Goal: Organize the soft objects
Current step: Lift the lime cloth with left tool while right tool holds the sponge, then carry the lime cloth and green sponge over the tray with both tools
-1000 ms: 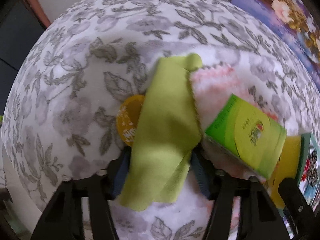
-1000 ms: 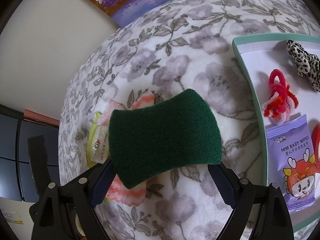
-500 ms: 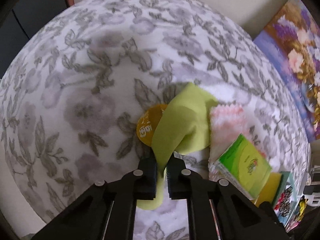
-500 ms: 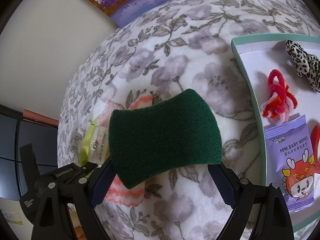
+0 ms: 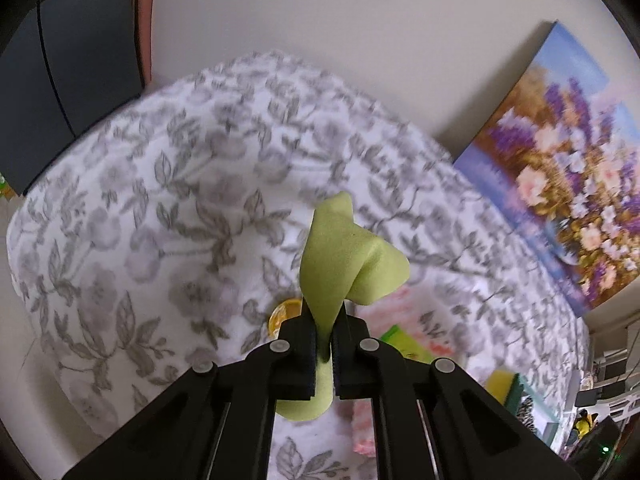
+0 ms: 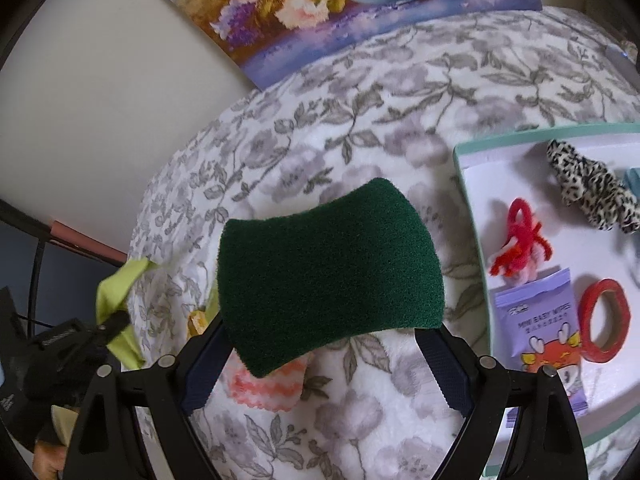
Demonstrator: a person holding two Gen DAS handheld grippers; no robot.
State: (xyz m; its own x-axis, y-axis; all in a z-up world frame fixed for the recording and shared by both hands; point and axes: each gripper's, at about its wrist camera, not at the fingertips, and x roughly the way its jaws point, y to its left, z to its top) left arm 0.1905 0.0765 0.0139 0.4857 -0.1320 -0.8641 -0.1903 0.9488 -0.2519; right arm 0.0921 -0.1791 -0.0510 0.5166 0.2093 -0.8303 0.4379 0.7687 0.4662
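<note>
A floral blanket [image 5: 168,216] covers the whole work surface, with a flower painting [image 5: 560,184] leaning on the wall behind it. At the blanket's right side lies a teal-rimmed tray [image 6: 472,216] holding a leopard scrunchie [image 6: 588,188], a wipes pack [image 6: 540,320], a red tape ring [image 6: 604,320] and a red pipe-cleaner knot [image 6: 520,240]. The right gripper [image 6: 320,340] grips a dark green sponge [image 6: 328,272] by its two ends, jaws wide, above the blanket. Beneath the sponge lies a pink cloth [image 6: 268,388]. The left gripper [image 5: 322,344] has its jaws pinched together on a lime cloth [image 5: 340,264], which hangs clear of the blanket, its loose end curling above the fingers. A yellow disc [image 5: 282,312] lies on the blanket just below it, beside a green packet [image 5: 408,344].
</note>
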